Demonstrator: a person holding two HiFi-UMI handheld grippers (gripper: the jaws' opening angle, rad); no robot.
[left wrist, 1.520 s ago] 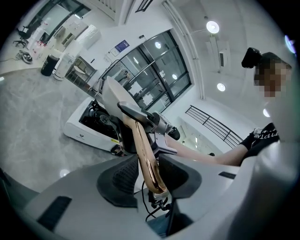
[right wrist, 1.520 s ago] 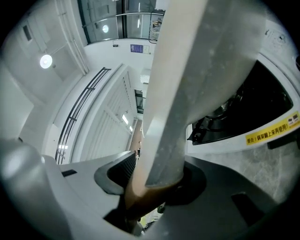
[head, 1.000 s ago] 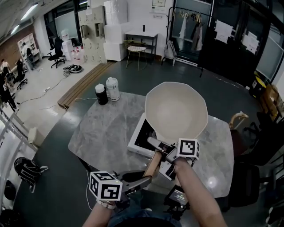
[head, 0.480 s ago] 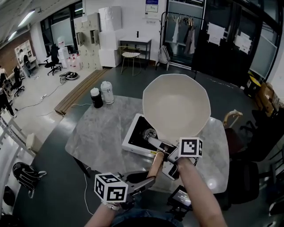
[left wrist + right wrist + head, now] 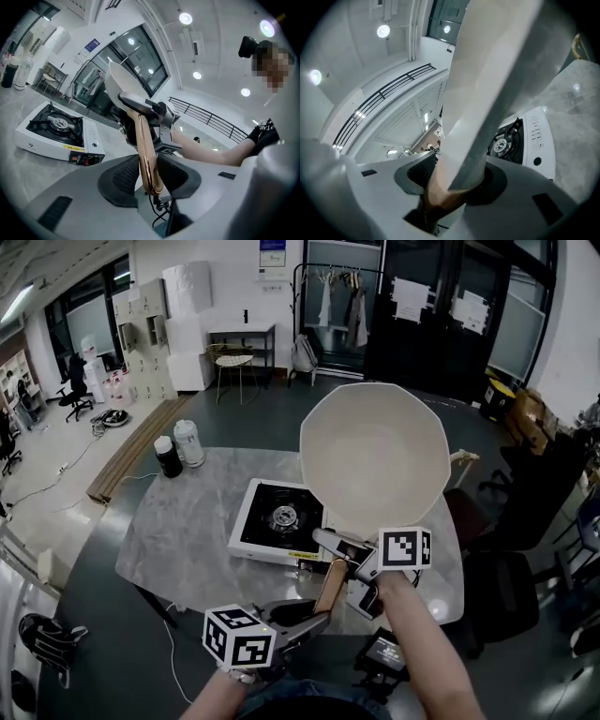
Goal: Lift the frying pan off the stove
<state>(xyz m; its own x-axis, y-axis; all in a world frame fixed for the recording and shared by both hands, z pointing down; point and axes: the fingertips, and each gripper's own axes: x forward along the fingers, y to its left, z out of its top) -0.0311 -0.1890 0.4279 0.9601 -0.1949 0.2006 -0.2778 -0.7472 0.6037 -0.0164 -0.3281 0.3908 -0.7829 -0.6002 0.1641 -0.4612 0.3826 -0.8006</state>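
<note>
Above a round marble table [image 5: 178, 521], seen from the head view, a pale frying pan [image 5: 370, 451] hangs in the air, up and to the right of a white single-burner stove [image 5: 279, 521]. The burner is bare, so the pan is already off it. A copper-coloured handle [image 5: 328, 589] runs from the pan back toward the person. The right gripper [image 5: 354, 563] clamps the handle close to the bowl. The left gripper [image 5: 314, 618] clamps its tail end, nearer the body. Two canisters [image 5: 178, 448] stand well apart at the table's far left.

In the left gripper view, the jaws stand narrow, and the dark pads press both sides of the handle's rounded end. The handle's long axis leads straight ahead and up to the right gripper and the tilted bowl. The stove sits low on the left.

In the right gripper view, the jaws are closed on the handle where its grey neck meets the brown grip. The pan rises directly ahead and the stove shows to the right, beneath it.

The bowl, likely the heaviest part, lies ahead of both grippers, nearest the right one. That gripper probably carries most of the load, with the left steadying the tail.
</note>
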